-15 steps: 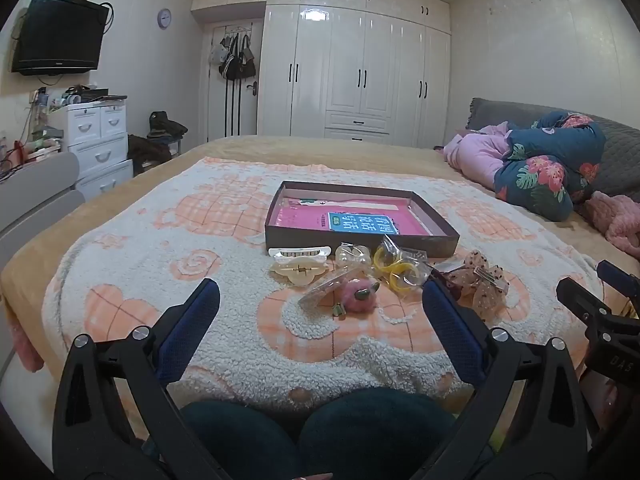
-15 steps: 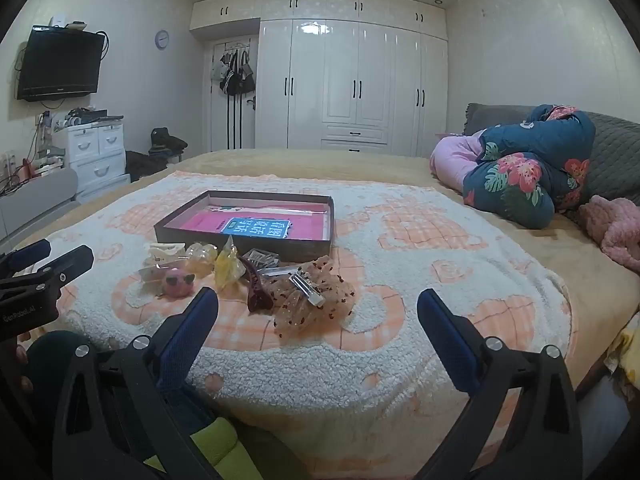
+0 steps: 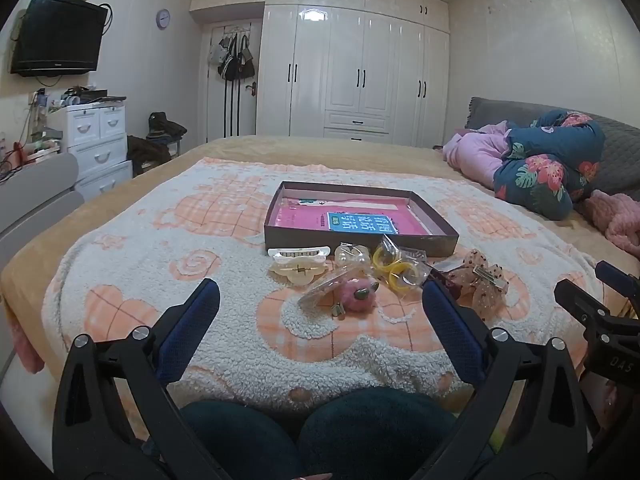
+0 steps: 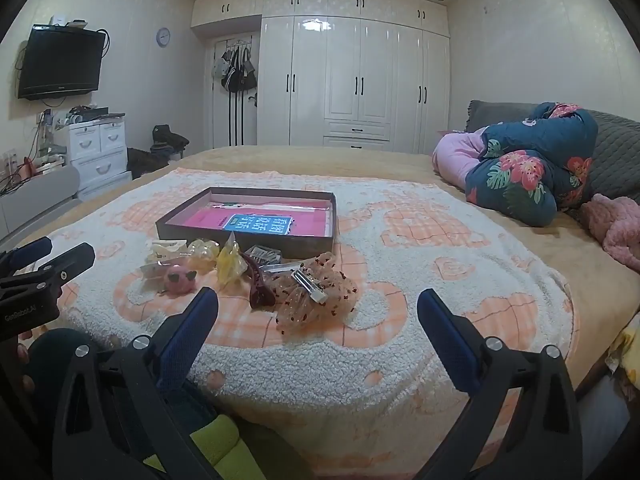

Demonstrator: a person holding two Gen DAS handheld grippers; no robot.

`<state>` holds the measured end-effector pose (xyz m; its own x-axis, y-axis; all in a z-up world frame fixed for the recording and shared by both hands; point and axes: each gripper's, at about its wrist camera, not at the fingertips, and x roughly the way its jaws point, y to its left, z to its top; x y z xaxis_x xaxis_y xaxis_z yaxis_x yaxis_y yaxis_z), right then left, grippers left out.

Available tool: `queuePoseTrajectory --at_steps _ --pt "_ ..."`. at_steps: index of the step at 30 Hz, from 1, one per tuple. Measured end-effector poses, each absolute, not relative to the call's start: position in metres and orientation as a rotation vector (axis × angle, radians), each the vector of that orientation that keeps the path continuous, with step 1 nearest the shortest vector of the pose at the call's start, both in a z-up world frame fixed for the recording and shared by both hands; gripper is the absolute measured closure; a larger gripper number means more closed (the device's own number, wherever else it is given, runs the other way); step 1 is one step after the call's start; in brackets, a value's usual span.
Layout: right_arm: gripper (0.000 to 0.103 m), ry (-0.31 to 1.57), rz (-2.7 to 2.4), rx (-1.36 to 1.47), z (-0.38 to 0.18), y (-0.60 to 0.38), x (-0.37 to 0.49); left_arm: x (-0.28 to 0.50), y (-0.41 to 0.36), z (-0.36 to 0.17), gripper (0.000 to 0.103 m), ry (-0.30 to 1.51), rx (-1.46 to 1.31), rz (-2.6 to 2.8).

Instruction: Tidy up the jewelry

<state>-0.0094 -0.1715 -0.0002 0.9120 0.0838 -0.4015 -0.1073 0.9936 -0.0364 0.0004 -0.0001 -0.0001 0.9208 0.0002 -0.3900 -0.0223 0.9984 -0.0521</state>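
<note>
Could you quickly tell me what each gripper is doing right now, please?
Left gripper: open, holding nothing.
Right gripper: open, holding nothing.

"genrobot.ai" is printed on the left gripper; "das" on the right gripper.

one shallow box, one pink fuzzy clip, one cream claw clip, one dotted bow, two yellow rings.

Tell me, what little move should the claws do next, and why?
Probably the right claw should ease forward and down toward the dotted bow. Both claws stand open and empty, every trinket lies on the blanket outside the box, and the bow lies nearest, right between its fingers.
</note>
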Motion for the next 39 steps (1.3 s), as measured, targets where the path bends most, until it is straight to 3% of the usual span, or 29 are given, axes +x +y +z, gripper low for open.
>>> queuePoseTrajectory --at_steps 39 --pt "0.006 0.383 0.095 -0.060 0.0047 -0.1780 -0.0121 -0.0028 0.0030 0.0052 0.010 0.388 -0.050 0.016"
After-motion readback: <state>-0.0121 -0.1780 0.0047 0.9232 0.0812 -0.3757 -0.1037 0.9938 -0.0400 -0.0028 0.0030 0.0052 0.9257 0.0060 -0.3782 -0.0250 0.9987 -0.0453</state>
